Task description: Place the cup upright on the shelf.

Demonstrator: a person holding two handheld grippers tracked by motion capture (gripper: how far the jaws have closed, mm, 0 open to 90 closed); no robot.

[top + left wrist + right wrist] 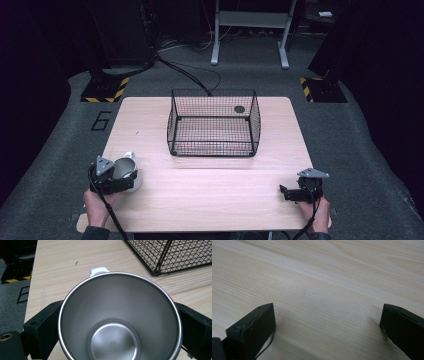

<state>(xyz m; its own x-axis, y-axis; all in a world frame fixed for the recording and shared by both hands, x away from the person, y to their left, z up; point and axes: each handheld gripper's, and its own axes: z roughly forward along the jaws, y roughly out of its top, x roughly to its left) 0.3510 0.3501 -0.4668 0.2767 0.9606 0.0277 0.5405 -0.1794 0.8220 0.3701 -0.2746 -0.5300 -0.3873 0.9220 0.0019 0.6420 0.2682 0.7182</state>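
Left claw (116,176) clamps the steel cup (120,322) near the wire basket (214,122); right claw (327,325) gapes empty.

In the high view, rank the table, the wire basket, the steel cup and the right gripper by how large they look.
1. table
2. wire basket
3. and 4. steel cup and right gripper: they look about alike, and the left gripper hides part of the cup, so I leave them unranked.

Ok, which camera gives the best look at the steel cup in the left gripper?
The left gripper view: the steel cup is seen from above, its empty inside, its rim and a white handle all plain, a black jaw on either side. The high view shows it small and partly hidden by the left gripper. The right gripper view shows bare tabletop.
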